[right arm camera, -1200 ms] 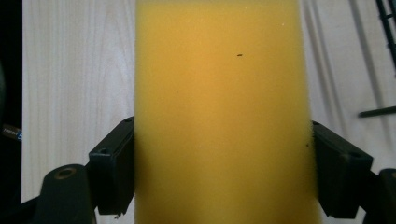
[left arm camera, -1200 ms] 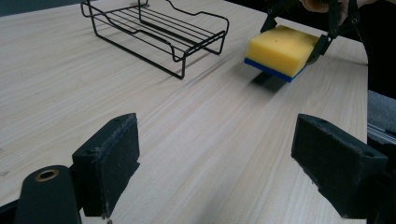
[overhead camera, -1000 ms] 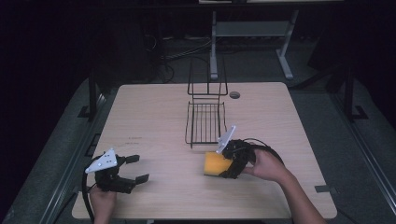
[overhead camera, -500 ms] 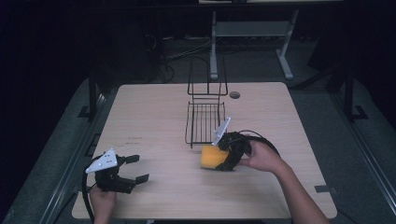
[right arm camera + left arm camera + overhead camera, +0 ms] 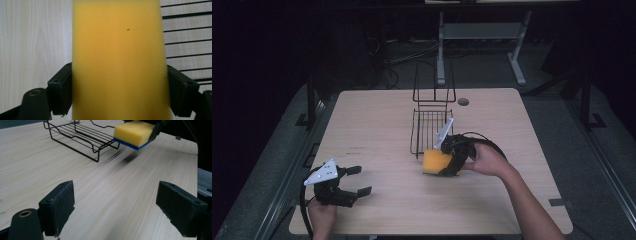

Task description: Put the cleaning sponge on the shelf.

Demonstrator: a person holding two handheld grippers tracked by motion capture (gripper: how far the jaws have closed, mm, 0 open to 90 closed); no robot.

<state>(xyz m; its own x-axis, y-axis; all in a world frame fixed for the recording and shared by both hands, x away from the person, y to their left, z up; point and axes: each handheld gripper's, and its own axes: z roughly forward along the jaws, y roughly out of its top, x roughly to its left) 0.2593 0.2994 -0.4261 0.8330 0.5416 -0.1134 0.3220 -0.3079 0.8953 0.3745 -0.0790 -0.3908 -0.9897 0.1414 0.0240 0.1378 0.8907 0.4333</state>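
High view: the sponge (image 5: 435,162) is clamped in the right gripper (image 5: 447,162) jaws, lifted toward the rack (image 5: 430,131), while the left gripper (image 5: 354,181) jaws are kept apart.

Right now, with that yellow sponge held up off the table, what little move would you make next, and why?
Probably carry it a bit farther over the wire rack and lower it in. The right gripper is shut on the sponge, which hangs above the table just at the rack's near edge, its shadow falling on the wood. The left gripper rests open, far off.
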